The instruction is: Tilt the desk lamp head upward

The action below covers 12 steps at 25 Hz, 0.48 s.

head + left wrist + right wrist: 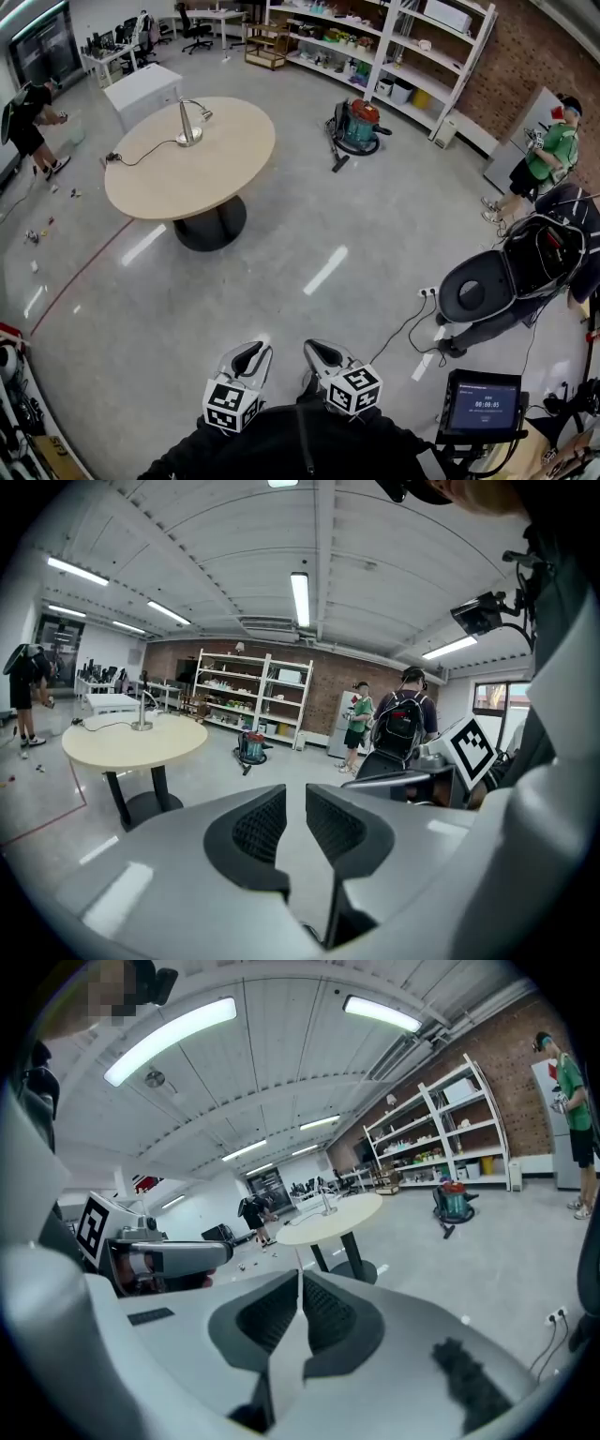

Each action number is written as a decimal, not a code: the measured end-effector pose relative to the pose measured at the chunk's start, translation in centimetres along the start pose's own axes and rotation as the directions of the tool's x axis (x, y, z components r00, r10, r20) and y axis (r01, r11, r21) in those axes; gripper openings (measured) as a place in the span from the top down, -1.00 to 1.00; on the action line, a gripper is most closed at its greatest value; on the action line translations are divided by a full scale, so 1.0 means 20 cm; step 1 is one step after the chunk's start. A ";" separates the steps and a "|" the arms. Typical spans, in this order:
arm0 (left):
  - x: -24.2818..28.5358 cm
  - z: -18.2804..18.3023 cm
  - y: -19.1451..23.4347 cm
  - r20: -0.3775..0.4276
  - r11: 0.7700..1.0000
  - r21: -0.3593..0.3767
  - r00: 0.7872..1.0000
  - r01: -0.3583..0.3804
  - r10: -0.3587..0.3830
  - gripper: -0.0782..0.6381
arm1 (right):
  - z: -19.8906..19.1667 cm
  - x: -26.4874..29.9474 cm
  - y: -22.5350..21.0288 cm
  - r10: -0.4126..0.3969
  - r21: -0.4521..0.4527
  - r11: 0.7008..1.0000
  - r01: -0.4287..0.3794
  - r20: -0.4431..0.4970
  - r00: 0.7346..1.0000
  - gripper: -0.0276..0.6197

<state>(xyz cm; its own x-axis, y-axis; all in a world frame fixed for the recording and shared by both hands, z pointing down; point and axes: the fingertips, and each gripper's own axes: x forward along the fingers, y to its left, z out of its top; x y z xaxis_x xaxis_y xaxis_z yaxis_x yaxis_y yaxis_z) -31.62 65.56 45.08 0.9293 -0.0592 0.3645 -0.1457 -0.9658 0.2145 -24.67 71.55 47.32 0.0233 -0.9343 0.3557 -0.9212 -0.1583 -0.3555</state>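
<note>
**Both grippers empty, lamp far across the room**

Head view: the silver gooseneck desk lamp [190,122] stands upright on the round beige pedestal table [202,187], near the table's far edge, with a dark cable trailing off to its left. Its head droops to the right. The left gripper [251,352] and right gripper [319,349] are held side by side at the bottom of the picture, well apart from the table, over the glossy grey floor [309,244].

Left gripper view: the jaws stand a narrow gap apart with only floor showing between them. The lamp [142,714] appears small on the table at the far left.

Right gripper view: the jaws are pressed together with nothing caught in them. The lamp [326,1202] stands on the table beyond the jaw tips.
</note>
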 end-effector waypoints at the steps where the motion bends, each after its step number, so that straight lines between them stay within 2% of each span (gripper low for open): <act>1: 0.09 0.05 -0.05 -0.002 1.000 0.014 1.000 -0.006 0.006 0.58 | 0.05 -0.01 -0.10 0.010 0.001 1.000 -0.010 0.008 1.000 0.86; 4: 0.27 0.12 -0.14 -0.001 0.999 0.044 1.000 -0.014 0.014 0.58 | 0.15 -0.05 -0.29 0.028 0.006 1.000 -0.028 0.025 0.999 0.86; 12: 0.45 0.21 -0.13 0.003 0.996 0.045 0.997 -0.072 0.072 0.58 | 0.24 0.00 -0.50 0.074 0.015 0.997 -0.074 0.031 0.997 0.87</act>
<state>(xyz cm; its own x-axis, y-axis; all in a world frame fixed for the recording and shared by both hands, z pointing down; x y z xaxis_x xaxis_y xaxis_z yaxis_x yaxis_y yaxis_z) -21.40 66.48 44.03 0.9174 -0.1296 0.3763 -0.1972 -0.9693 0.1471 -13.52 71.50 46.70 -0.0329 -0.9528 0.3017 -0.9143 -0.0932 -0.3943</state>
